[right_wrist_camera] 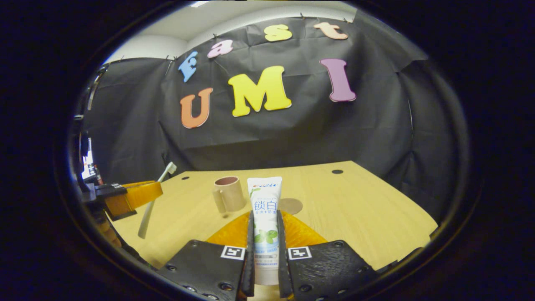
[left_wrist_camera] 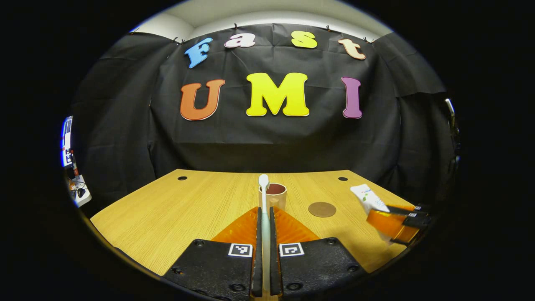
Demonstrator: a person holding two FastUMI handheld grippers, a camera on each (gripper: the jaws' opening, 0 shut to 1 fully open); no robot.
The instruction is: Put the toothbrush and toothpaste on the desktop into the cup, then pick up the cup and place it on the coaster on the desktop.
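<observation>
Now your left gripper point(left_wrist_camera: 263, 217) pinches the toothbrush point(left_wrist_camera: 263, 196), head up, and your right gripper point(right_wrist_camera: 264, 221) pinches the toothpaste point(right_wrist_camera: 264, 209) upright. Both hover above the desktop point(left_wrist_camera: 167, 213); the cup point(left_wrist_camera: 273, 195) stands farther off, coaster point(left_wrist_camera: 322, 209) to its right.

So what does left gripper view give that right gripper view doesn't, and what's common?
Left gripper view: the toothbrush clamped in the left tool, head up in front of the cup; the whole round coaster.
Right gripper view: the toothpaste face-on in the right tool, the cup's handle, and the coaster partly behind the tube.
Both: cup and coaster apart on the wooden desktop, cup empty, each tool holding its item off to the side of the other's view.
</observation>
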